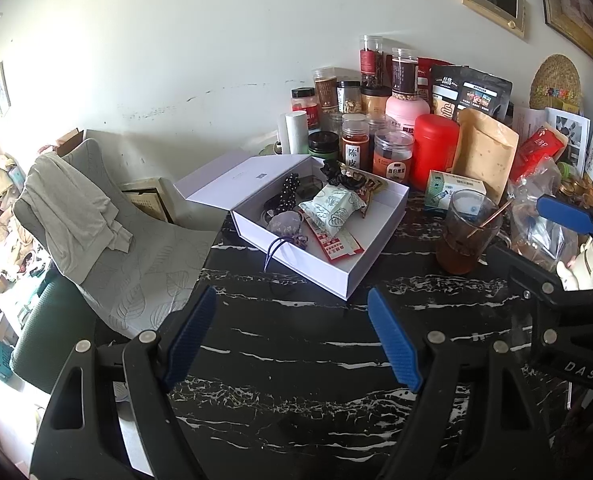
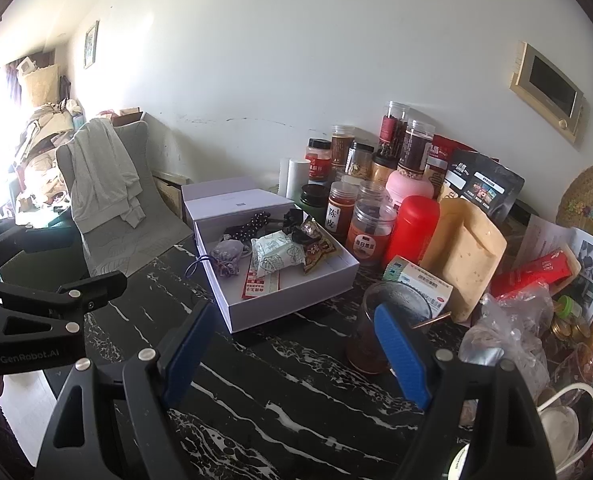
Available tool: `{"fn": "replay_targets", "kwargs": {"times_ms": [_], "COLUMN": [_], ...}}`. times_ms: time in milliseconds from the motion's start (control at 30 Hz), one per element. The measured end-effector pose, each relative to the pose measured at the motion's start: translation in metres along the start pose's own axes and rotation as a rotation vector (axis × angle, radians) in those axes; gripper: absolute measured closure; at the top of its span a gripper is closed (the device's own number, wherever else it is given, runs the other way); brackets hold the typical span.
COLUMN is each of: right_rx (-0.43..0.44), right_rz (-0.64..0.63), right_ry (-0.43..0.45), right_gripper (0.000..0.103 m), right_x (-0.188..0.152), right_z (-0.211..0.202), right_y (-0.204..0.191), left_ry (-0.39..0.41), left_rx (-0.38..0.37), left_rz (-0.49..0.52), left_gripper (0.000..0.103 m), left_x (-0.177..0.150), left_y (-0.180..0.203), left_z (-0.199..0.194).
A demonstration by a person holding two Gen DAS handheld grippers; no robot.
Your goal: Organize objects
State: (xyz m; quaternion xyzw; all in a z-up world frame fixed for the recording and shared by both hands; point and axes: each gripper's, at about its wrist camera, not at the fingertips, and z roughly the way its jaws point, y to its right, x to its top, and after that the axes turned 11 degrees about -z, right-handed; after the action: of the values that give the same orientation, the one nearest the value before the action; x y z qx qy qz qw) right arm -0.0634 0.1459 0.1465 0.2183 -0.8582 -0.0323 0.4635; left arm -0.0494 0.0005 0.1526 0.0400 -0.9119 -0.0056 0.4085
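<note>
An open white box (image 1: pixel 348 276) (image 2: pixel 328 280) lies on the black marble table (image 1: pixel 296 360), its lid folded back. Inside are a pale green patterned packet (image 1: pixel 332 208) (image 2: pixel 276 256), a purple pouch (image 1: pixel 286 226) (image 2: pixel 226 258), a red paper packet (image 1: pixel 336 244), black beads and dark wrapped snacks. My left gripper (image 1: pixel 292 336) hovers open over bare table in front of the box, nothing between its fingers. My right gripper (image 2: pixel 296 354) is open too, its right finger (image 2: pixel 400 356) in front of a glass of dark tea (image 2: pixel 376 332) (image 1: pixel 464 236).
Jars, a red canister (image 1: pixel 434 150), a tan pouch (image 1: pixel 484 152) and bags crowd the back right by the wall. A small medicine box (image 1: pixel 452 192) sits behind the glass. Plastic bags and a white mug (image 2: pixel 564 424) lie right. A chair with draped cloth (image 1: pixel 72 208) stands left.
</note>
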Motion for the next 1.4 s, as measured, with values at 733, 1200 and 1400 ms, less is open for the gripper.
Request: {"fn": "replay_targets", "kwargs": {"times_ms": [733,1200,1400], "right_rx": [0.003,0.003,0.001], "right_rz": [-0.006,-0.009,-0.016], "right_ry": [-0.017,-0.022,-0.026], "right_gripper": [0.02,0.019,0.019], "right_x": [-0.004,-0.003,-0.004], "right_z": [0.006,0.007,0.008], "right_y": [0.0,0.001,0.0], "left_ry": [-0.017,-0.022,-0.029], "left_rx": [0.007,0.003,0.002], "left_rz": [0.005,-0.006,-0.009], "left_gripper": [0.026,0.026,0.026], "left_x": [-0.004,-0.006,-0.01], "left_y": [0.001,-0.002,-0.002], "left_z": [0.009,0.01,0.009]}}
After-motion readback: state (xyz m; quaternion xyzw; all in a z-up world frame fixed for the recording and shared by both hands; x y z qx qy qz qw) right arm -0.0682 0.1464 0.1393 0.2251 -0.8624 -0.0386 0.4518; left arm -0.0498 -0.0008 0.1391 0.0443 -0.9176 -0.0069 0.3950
